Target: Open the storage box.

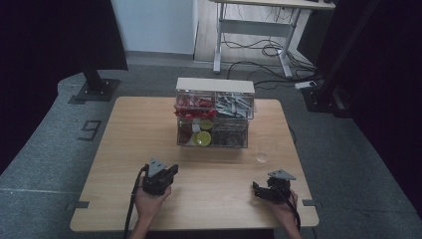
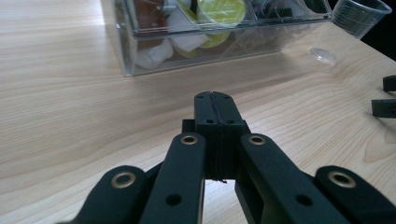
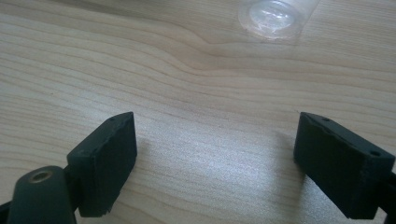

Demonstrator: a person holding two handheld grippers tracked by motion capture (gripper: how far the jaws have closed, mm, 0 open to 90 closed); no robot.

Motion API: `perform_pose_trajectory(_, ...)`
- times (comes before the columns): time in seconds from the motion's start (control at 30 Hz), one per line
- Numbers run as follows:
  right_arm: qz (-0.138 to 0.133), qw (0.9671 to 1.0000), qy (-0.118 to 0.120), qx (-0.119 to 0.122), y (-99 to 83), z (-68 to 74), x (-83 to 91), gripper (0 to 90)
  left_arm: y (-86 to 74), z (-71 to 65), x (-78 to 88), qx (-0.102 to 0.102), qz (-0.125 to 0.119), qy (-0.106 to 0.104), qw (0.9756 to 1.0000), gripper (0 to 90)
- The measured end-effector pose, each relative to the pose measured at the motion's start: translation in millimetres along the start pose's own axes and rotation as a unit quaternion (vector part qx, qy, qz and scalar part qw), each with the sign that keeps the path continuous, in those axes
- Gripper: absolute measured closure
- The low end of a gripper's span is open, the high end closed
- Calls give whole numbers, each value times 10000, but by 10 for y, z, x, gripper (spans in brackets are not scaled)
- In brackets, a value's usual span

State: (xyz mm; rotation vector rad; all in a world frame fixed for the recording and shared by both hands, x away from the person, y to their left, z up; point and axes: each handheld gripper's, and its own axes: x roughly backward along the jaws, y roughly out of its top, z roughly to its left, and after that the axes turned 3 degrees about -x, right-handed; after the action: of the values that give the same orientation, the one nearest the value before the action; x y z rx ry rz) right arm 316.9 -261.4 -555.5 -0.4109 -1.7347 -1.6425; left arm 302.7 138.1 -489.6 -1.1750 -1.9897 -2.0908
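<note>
My left gripper rests at the near left of the wooden table. In the left gripper view its jaws are pressed together with nothing between them, and they point toward a clear drawer organiser. My right gripper sits at the near right. Its jaws stand wide apart over bare wood with nothing between them. A clear plastic cup stands just beyond them, also in the high view. The right gripper's two fingertips reach in at the right edge of the left gripper view.
The clear organiser stands at the table's far middle, holding red packets, grey packets, green-lidded pods and dark items. A small clear lid lies near a cup. Beyond the table are a white desk frame with cables and a black stand base.
</note>
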Motion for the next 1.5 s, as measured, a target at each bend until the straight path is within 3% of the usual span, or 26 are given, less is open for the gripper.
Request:
perform_pose_trajectory(0.63,2,10000,0,-3,0,0,0,138,133,-74,-254,-103,162,-64,9998,900)
perform_pose_trajectory(1.5,2,10000,0,-4,0,1,0,137,335,-50,-562,10,256,-181,9995,900)
